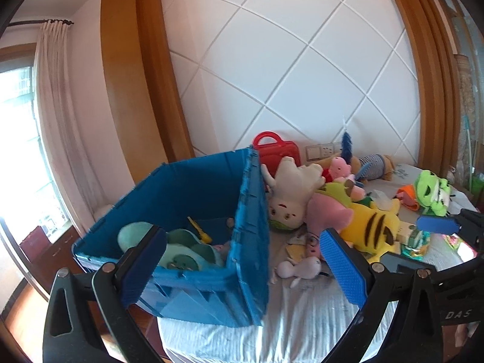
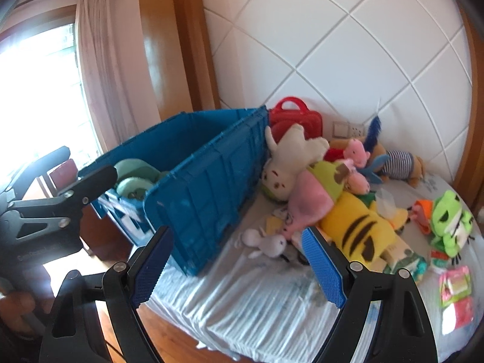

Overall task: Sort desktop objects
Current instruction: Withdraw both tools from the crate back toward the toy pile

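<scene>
Plush, light and squashy, the yellow striped toy [image 2: 360, 233] lies in the pile on the cloth-covered desk [image 2: 257, 290], right of the blue crate [image 2: 208, 187]. Both claws, left [image 1: 242, 269] and right [image 2: 239, 269], gape empty; I'd pinch its fat body.

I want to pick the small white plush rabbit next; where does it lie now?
In both wrist views the small white plush rabbit lies on the pale striped cloth, just right of the blue plastic crate and below the pink plush toy.
</scene>
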A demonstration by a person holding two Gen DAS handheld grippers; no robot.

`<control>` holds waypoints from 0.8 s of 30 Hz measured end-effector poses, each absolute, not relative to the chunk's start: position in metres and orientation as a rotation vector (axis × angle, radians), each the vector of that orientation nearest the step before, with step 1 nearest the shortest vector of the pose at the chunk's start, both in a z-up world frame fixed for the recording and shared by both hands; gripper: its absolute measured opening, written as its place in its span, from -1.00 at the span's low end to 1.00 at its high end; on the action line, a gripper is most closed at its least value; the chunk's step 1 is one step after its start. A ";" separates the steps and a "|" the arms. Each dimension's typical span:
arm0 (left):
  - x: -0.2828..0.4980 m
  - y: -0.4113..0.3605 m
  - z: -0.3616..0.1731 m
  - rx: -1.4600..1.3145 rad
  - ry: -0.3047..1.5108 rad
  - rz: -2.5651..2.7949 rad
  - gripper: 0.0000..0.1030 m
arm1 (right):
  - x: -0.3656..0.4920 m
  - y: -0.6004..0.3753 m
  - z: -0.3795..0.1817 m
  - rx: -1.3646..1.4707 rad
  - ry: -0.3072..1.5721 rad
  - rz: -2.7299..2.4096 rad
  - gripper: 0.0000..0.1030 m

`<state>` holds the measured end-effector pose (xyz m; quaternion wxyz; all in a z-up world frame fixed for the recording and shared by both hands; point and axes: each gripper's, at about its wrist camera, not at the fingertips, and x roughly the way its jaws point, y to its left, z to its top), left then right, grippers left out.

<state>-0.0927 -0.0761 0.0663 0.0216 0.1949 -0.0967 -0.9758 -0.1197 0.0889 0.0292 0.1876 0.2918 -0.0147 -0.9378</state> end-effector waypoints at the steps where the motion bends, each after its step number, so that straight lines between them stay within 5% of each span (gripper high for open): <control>1: -0.090 -0.073 0.063 0.608 -0.299 -3.030 1.00 | -0.116 0.092 0.025 0.837 -0.042 -2.642 0.69; 24: -0.012 -0.033 0.007 0.719 -0.413 -3.142 1.00 | -0.012 0.131 -0.027 0.999 -0.183 -2.782 0.70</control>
